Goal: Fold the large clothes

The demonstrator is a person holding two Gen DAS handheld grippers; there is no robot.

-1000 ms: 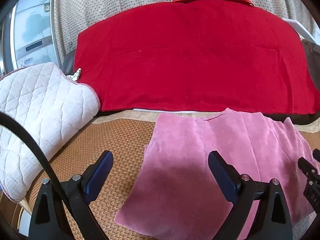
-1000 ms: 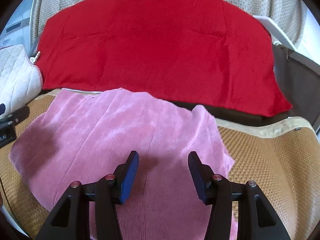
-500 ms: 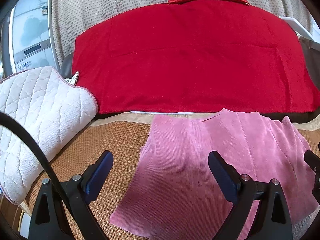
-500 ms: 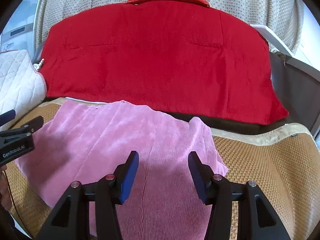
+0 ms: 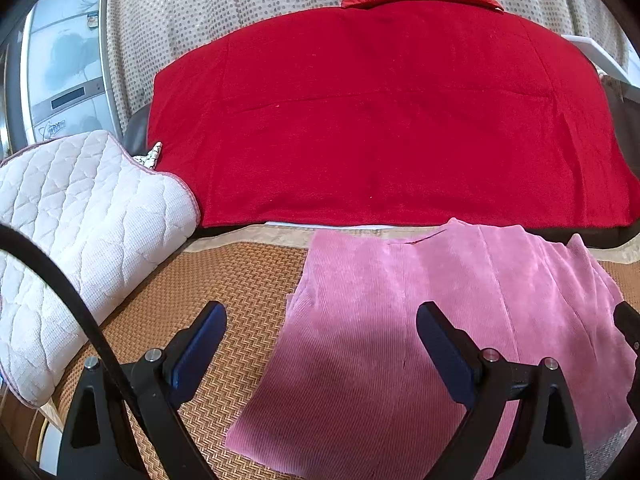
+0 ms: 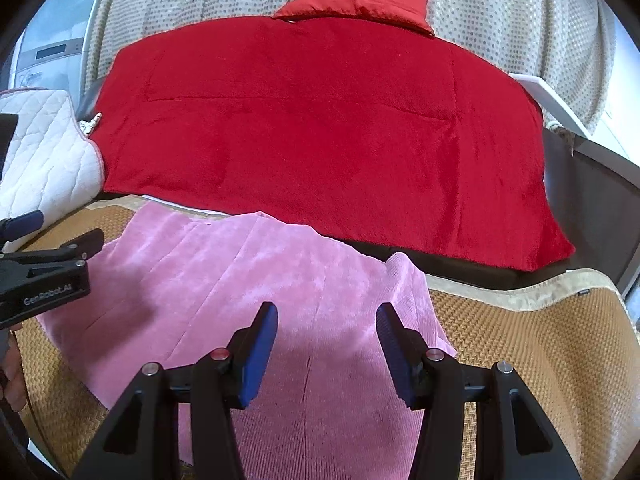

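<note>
Now both your left tool (image 5: 320, 344) and right tool (image 6: 326, 338) hang open and empty over the soft, limp pink garment (image 6: 248, 280) lying on the woven mat (image 6: 520, 340), so pinch its near corners

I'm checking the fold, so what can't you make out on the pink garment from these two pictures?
- Near hem of the pink garment: both wrist views, cut off by the bottom edge and covered by gripper fingers.
- Its layer count: unclear, only flat folds show.
- What lies under the red blanket: covered.

garment (image 5: 420, 320) on mat (image 5: 224, 288), blanket (image 5: 380, 120) behind
</note>
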